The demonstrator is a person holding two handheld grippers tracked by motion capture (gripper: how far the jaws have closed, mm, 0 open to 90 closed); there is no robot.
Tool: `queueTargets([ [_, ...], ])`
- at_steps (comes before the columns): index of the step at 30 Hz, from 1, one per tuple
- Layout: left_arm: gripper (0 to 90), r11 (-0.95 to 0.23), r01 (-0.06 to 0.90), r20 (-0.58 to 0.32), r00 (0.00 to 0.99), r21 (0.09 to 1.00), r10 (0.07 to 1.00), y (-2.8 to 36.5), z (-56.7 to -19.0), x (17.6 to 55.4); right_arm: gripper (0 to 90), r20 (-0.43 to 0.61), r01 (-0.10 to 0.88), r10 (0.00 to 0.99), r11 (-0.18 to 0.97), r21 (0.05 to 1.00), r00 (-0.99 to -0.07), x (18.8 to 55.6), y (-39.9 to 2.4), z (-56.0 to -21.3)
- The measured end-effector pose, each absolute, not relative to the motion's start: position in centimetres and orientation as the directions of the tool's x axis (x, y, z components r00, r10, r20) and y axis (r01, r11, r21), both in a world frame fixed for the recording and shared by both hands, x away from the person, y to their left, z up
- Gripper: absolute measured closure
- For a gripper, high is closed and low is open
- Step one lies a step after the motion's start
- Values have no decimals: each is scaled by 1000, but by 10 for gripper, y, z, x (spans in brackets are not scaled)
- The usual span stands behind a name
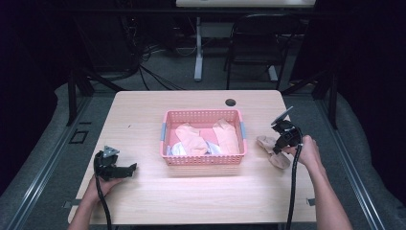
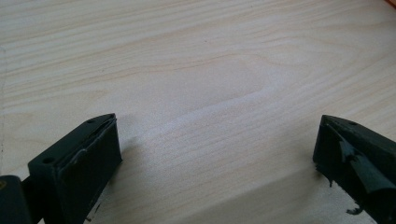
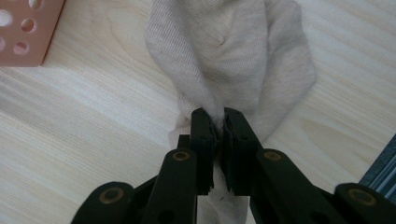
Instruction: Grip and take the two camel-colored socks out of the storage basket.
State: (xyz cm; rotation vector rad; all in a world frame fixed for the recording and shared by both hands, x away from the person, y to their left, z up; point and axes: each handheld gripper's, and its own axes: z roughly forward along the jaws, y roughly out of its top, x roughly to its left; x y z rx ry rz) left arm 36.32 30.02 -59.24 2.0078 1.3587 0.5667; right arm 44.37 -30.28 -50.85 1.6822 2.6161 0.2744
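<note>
Pale wooden table [image 1: 143, 115] holds a pink perforated plastic basket [image 1: 203, 160] | your right gripper [image 3: 217, 116] clamps a beige cloth sock [image 3: 233, 51] lying just right of it | your left gripper [image 2: 217, 140] rests gaping on bare wood.

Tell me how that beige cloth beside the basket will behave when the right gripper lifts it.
The beige cloth will probably hang limp and drape: it lies crumpled in soft folds on the table. It looks light, a thin knit. The right gripper pinches only a small bunched fold, so the rest may sag or unroll, though the fabric's matte weave seems unlikely to slip out.
</note>
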Motion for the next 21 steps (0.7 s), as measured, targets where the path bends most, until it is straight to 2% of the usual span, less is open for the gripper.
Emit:
queueTargets([
  [2, 5, -261, 652, -2, 373, 712, 928, 300, -592, 363, 762, 81, 902, 906, 400, 159, -416, 443, -303, -509],
  [5, 5, -261, 652, -2, 373, 712, 928, 300, -592, 363, 609, 75, 899, 901, 414, 147, -427, 444, -305, -506],
  [7, 5, -261, 652, -2, 373, 712, 928, 300, -592, 363, 448, 65, 903, 911, 390, 177, -407, 441, -305, -504],
  [12, 5, -261, 652, -1, 373, 712, 928, 300, -592, 363, 193, 69, 897, 912, 381, 225, -405, 433, -307, -489],
  [19, 5, -260, 651, -1, 372, 713, 928, 300, -592, 363, 14, 80, 879, 898, 400, 258, -432, 417, -309, -470],
  [21, 5, -260, 652, -1, 372, 713, 928, 300, -592, 363, 0, 86, 875, 894, 405, 265, -440, 410, -310, -465],
])
